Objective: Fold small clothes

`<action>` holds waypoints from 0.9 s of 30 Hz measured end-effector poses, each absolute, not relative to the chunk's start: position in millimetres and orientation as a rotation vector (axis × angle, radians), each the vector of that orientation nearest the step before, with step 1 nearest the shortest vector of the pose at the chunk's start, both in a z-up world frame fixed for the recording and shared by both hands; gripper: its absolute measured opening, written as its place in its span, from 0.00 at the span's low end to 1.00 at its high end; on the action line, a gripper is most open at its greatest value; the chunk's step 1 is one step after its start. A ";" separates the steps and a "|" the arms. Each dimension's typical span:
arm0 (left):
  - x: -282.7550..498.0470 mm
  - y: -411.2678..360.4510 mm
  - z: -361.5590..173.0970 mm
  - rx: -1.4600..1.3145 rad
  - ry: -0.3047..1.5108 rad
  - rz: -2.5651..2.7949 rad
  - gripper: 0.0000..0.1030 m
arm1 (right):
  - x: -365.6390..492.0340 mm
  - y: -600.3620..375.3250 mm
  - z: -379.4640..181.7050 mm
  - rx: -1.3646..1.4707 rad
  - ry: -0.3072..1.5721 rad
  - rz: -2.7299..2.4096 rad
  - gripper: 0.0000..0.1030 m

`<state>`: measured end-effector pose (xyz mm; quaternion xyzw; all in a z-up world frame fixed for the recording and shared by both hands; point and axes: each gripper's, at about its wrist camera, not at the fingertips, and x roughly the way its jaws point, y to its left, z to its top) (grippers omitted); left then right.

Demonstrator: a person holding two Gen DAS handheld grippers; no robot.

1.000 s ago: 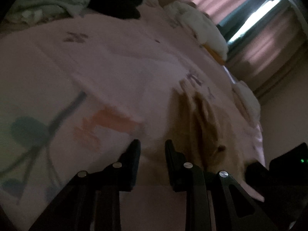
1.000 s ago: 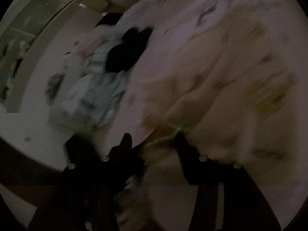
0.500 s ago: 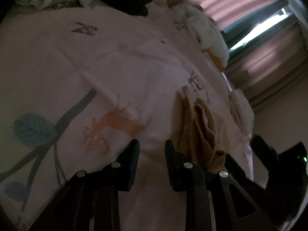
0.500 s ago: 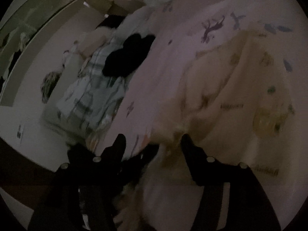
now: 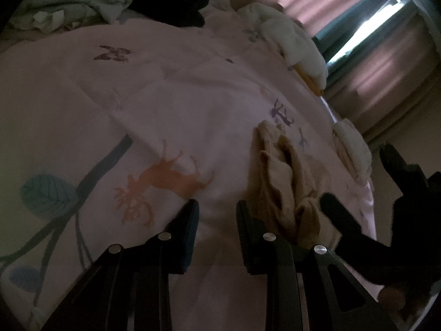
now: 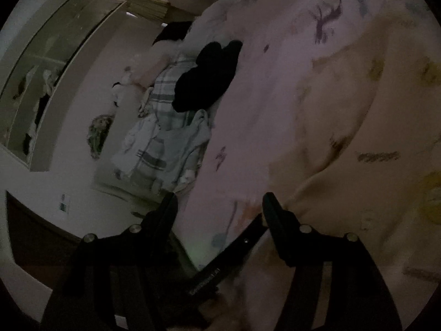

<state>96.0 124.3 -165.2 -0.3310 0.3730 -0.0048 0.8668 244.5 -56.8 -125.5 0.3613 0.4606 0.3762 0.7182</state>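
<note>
Fingers of the left hand-held gripper (image 5: 217, 207) stand narrowly apart, holding nothing, low over the pink bedsheet (image 5: 193, 104). A crumpled tan garment (image 5: 284, 182) lies just right of them at lower right. The right hand-held gripper (image 6: 217, 201) gapes wide at the bottom, its right finger touching the garment's edge. Printing on the garment is too blurred to read.

The pink bedsheet (image 5: 193, 104) is showing an orange deer (image 5: 165, 182), with a purple butterfly (image 5: 111, 53) beyond it and a teal leaf (image 5: 45, 193) left of it. The tan garment (image 5: 278, 182) is lying right of the deer, carrying yellow prints.
</note>
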 end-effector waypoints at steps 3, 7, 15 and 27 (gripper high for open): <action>95.9 125.6 -165.8 -0.708 0.779 -0.029 0.30 | 238.5 -69.3 -111.9 0.708 0.982 0.771 0.66; 97.2 127.7 -165.7 -0.750 0.769 -0.084 0.40 | 234.0 -96.0 -99.0 0.625 0.952 0.689 0.73; 101.3 127.4 -162.6 -0.890 0.708 -0.345 0.49 | 226.8 -161.7 -115.5 0.529 0.963 0.479 0.77; 128.8 93.9 -172.3 -0.844 0.812 -0.414 0.55 | 236.4 -186.4 -163.9 0.582 1.059 0.417 0.77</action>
